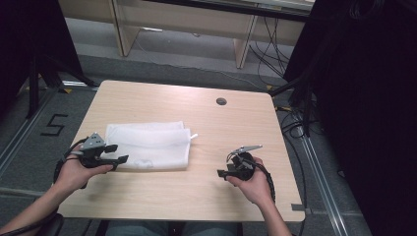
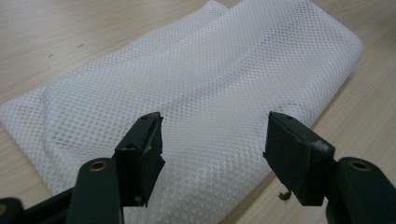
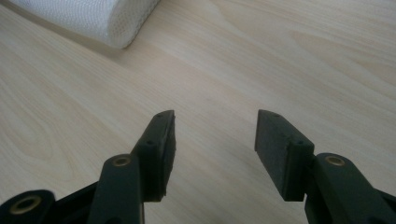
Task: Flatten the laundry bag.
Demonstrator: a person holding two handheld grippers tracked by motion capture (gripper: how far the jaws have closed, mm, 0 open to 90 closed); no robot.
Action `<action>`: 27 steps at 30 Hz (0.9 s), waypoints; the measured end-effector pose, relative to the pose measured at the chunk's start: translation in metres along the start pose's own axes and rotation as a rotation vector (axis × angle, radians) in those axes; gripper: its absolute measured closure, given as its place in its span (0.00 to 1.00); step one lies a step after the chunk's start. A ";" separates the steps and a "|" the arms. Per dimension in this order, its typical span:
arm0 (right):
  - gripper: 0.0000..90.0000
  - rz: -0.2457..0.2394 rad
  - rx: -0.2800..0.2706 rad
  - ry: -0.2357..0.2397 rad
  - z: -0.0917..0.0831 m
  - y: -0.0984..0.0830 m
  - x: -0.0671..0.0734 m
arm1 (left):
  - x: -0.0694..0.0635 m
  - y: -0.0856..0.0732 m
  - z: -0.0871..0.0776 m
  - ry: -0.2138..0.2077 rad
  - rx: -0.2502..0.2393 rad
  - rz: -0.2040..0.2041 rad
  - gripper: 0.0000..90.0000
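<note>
1. White mesh bag (image 1: pixel 147 146), folded flat into a rough rectangle, on the left half of the tabletop (image 1: pixel 216 128). One layer overlaps another; a small white tab sticks out at its upper right corner. Net weave clear in the left gripper view (image 2: pixel 224 93).
2. Left gripper (image 1: pixel 115 153) at the bag's left edge, held by the person's left hand (image 1: pixel 78 172). Jaws wide apart, one over the near left corner of the mesh, nothing clamped between them. In its own view (image 2: pixel 212 144) the mesh lies beneath and beyond the jaws; whether they touch it cannot be told.
3. Right gripper (image 1: pixel 227 172) in the right hand (image 1: pixel 253 184), well apart from the bag, over bare wood. Jaws spread wide and empty (image 3: pixel 215 140); the bag's rounded fold sits far off at the upper left (image 3: pixel 107 18).
4. Round grommet hole (image 1: pixel 221 101) near the far edge of the tabletop.
</note>
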State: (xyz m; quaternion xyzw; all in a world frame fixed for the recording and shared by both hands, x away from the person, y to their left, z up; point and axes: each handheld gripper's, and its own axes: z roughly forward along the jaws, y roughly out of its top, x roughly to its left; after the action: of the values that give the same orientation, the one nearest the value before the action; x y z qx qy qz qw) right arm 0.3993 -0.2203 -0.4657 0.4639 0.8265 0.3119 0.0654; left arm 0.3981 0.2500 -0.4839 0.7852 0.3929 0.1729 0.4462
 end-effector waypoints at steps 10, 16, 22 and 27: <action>0.53 -0.005 -0.013 0.016 0.002 -0.001 -0.003 | 0.006 0.011 0.001 0.003 -0.033 -0.014 0.39; 0.52 0.006 -0.013 0.003 0.003 0.000 -0.001 | 0.027 0.025 0.002 0.062 -0.017 -0.027 0.37; 0.54 0.001 -0.009 0.007 0.005 0.001 0.002 | 0.043 0.020 -0.008 0.151 -0.013 -0.125 0.41; 0.55 -0.001 0.004 0.010 0.003 0.002 0.002 | 0.057 0.007 -0.006 0.189 0.059 -0.255 0.43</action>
State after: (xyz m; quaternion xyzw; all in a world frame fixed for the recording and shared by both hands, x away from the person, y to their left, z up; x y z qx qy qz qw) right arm 0.4006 -0.2164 -0.4662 0.4619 0.8277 0.3128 0.0607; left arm 0.4334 0.2953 -0.4786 0.7221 0.5345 0.1762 0.4022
